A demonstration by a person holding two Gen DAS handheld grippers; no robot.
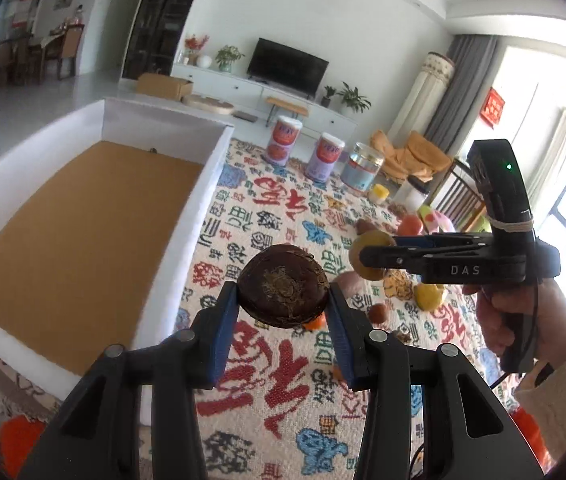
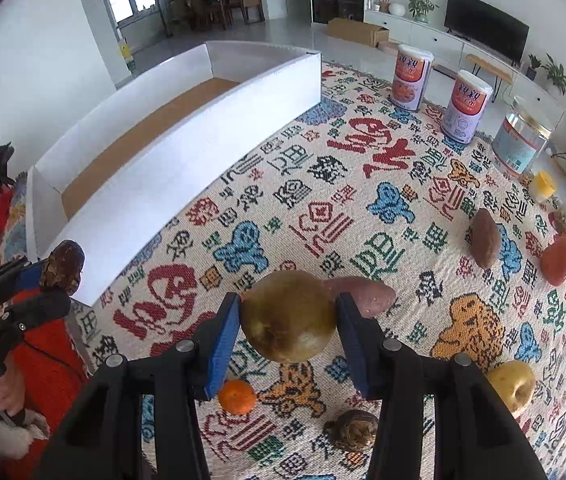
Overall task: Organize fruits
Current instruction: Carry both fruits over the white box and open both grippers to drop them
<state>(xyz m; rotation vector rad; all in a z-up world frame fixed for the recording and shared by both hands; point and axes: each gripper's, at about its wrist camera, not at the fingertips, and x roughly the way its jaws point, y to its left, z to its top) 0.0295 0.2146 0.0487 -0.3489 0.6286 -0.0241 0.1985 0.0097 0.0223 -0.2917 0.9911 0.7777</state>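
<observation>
Above the patterned woven cloth that covers the bench, both grippers carry fruit lifted clear of the surface. The left gripper has its blue-padded fingers clamped on either side of a dark brown, rough-skinned round fruit, gripped across its widest part, likely so it cannot roll out. The right gripper has its fingers pressed against a smooth olive-brown round pear, held the same way. Both loads appear bound for the large white-walled box with a bare brown cardboard floor, which lies just beside the left gripper and looks empty, so sorting seems barely begun. Several pieces wait on the cloth: a small orange tangerine, a yellow apple, a second rough brown fruit, a reddish sweet potato, a brown sweet potato and a red fruit. Further back stand two tall purple-and-orange canisters and a clear glass jar; what they contain cannot be told.
</observation>
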